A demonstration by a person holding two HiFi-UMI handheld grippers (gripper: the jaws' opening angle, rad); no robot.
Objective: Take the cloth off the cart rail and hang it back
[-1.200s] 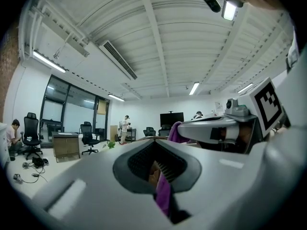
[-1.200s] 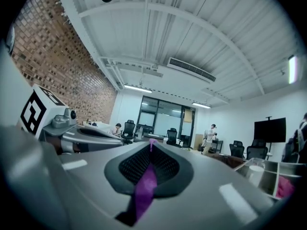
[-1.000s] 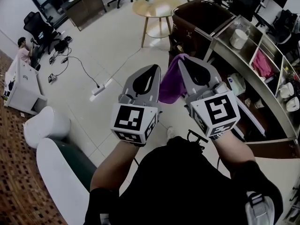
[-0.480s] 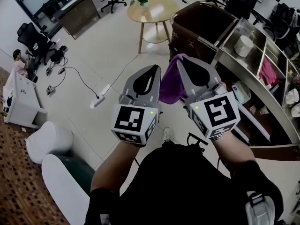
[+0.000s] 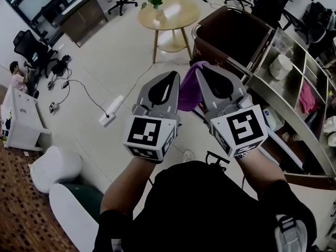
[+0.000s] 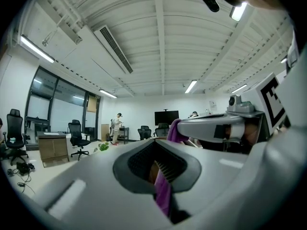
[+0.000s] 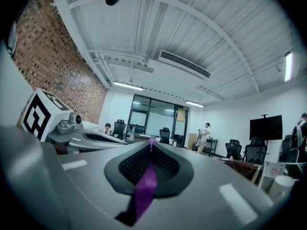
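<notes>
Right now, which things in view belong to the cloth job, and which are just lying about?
Job: purple cloth, pinched by both the left gripper and the right gripper; cart rail.

Lying about: round wooden table, potted plant, power strip on the floor, pink cloth in a cart compartment.

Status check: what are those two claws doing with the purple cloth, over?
Left gripper shut on the purple cloth. Right gripper shut on it too. Cloth hangs between them, near the cart. Nothing seen blocking.
</notes>
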